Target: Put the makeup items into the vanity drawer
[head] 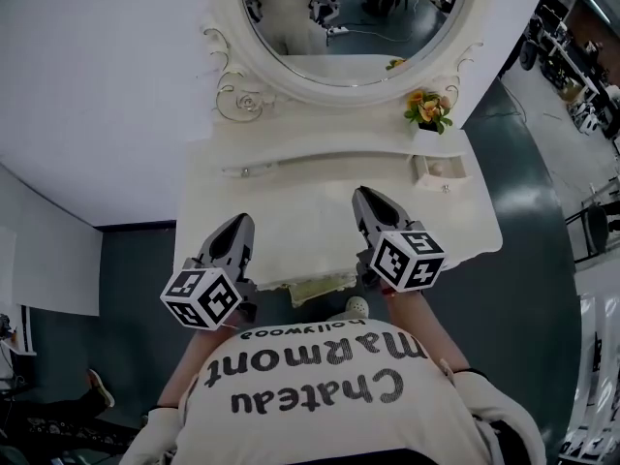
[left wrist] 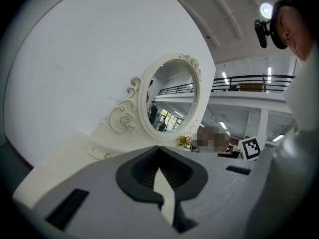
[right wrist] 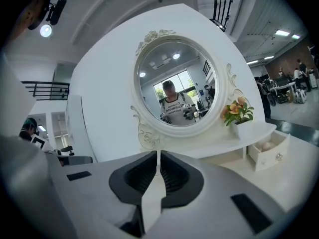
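– Jaws first: both pairs closed?
– Yep. Left gripper (left wrist: 159,151): tips meet, nothing btwn them. Right gripper (right wrist: 158,156): same, pressed together, empty.
– Where are we holding them?
– Side by side below the mirror (head: 354,17), over the near edge of the vanity top (head: 291,201), noses aimed at the mirror. We read that as a neutral pose. Nothing to carry, so no reason to spread them.
– And the makeup?
– None on the top that we can see; it's bare btwn us and the mirror. Front drawer (head: 315,287), straight below the mirror at the near edge, stands ajar w/ sth pale greenish inside. Prob the items, can't confirm. Small dotted round thing (head: 357,307) sits just nearer us than that; knob or item, can't tell.
– Other stuff?
– Small drawer (head: 441,170), below-right of the mirror, is out a bit w/ sth pale in it. Flowers (head: 428,109) are by the mirror's lower-right rim, clear of our reach.
– Next?
– We judge the stowing mostly done. Front drawer likely wants a push shut, which closed jaws suit.
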The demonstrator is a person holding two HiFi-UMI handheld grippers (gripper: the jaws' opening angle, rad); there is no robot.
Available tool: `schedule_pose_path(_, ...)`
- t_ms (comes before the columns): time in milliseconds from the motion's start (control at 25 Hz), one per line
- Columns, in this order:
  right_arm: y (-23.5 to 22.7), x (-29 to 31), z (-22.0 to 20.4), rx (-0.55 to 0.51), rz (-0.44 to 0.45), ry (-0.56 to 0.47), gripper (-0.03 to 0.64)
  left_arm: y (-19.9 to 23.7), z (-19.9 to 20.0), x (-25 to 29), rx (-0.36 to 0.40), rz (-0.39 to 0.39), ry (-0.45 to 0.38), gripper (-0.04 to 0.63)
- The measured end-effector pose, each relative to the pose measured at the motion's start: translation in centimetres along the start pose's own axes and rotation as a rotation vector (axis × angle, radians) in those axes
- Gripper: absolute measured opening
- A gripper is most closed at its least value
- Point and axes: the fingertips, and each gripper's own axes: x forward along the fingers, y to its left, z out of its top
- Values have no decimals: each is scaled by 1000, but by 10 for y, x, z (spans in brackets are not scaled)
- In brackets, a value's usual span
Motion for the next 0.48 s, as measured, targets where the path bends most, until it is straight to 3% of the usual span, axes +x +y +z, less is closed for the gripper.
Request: schedule_pose_path(480,5,-12,-11,-19,-5,30,43,-5,-11,-5,-19,-15,6,8)
